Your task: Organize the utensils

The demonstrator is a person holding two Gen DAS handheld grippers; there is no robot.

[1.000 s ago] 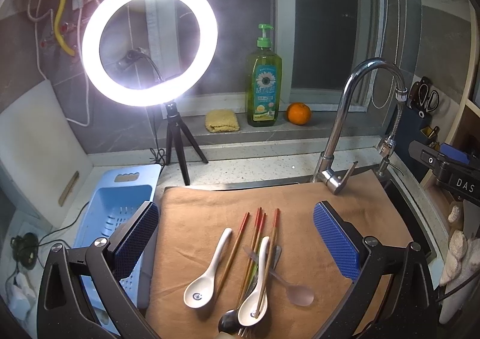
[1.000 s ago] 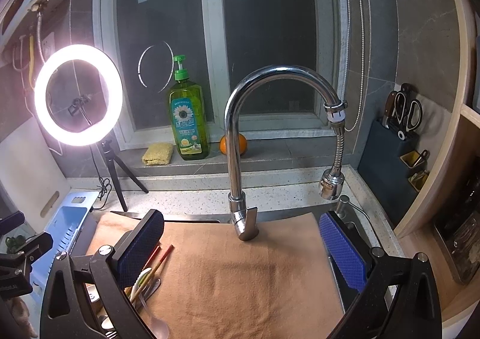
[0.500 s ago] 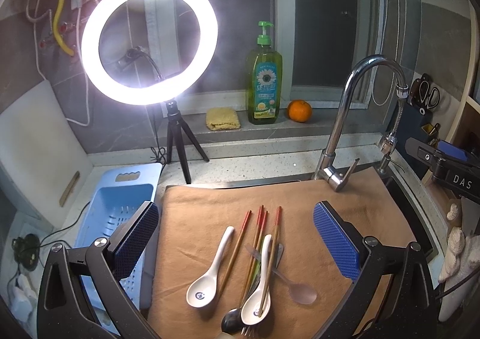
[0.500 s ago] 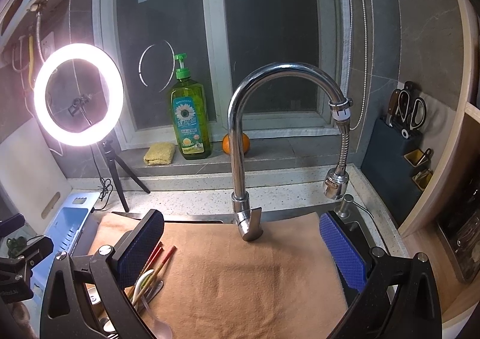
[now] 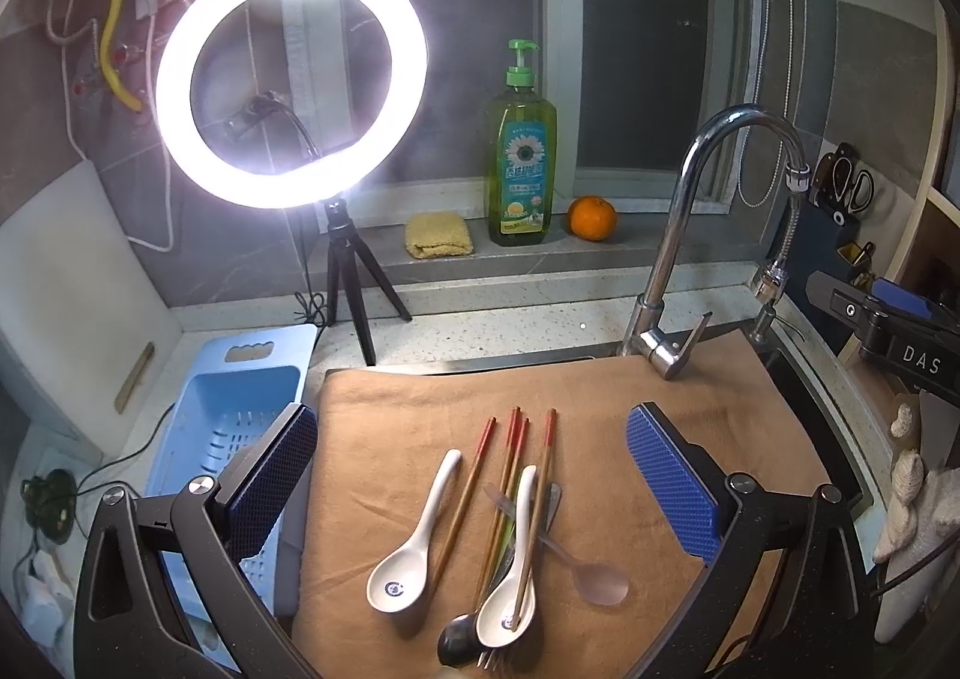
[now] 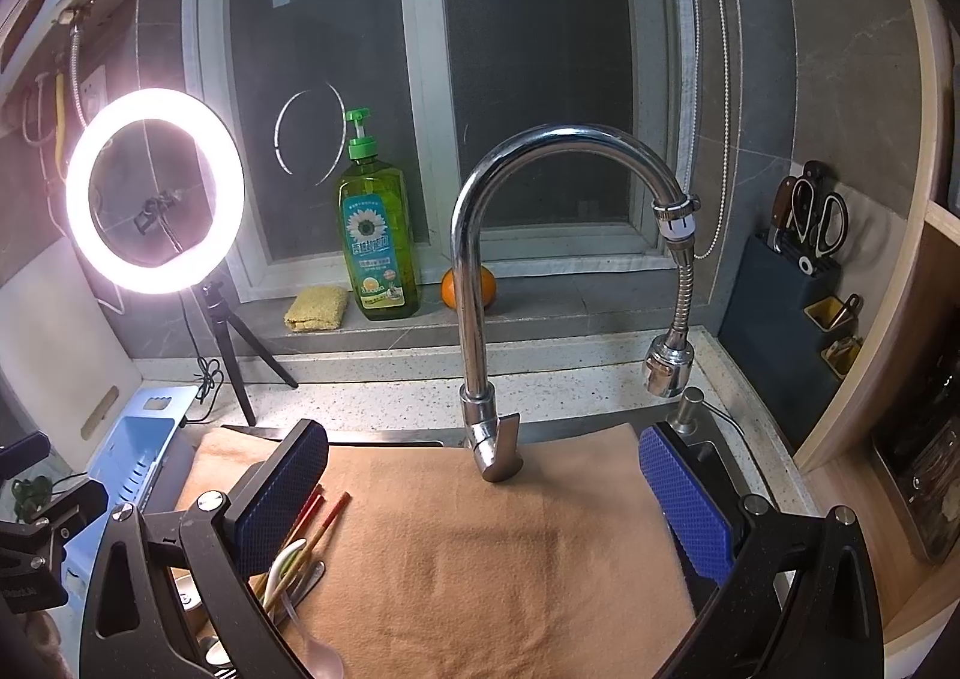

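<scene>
Now, with both my left tongs (image 5: 471,478) and right tongs (image 6: 483,490) spread wide and empty, I should lower the left onto one red-tipped wooden chopstick (image 5: 465,484) lying at six o'clock on the tan cloth (image 5: 600,415), avoiding the white ceramic spoons (image 5: 414,547).

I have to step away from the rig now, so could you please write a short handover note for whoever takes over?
Left hand-held gripper: open, empty, above the utensil pile.
Right hand-held gripper: open, empty, over bare brown towel in front of the faucet.
Utensils: all lie loose on the towel. Two white ceramic spoons, red-tipped chopsticks, a translucent spoon and a dark metal spoon, partly overlapping.
Blue basket: left of the towel; no utensils visible in it.
Done: nothing sorted as far as shown.
Left: pick up and sort every utensil; the basket is likely the destination.
</scene>
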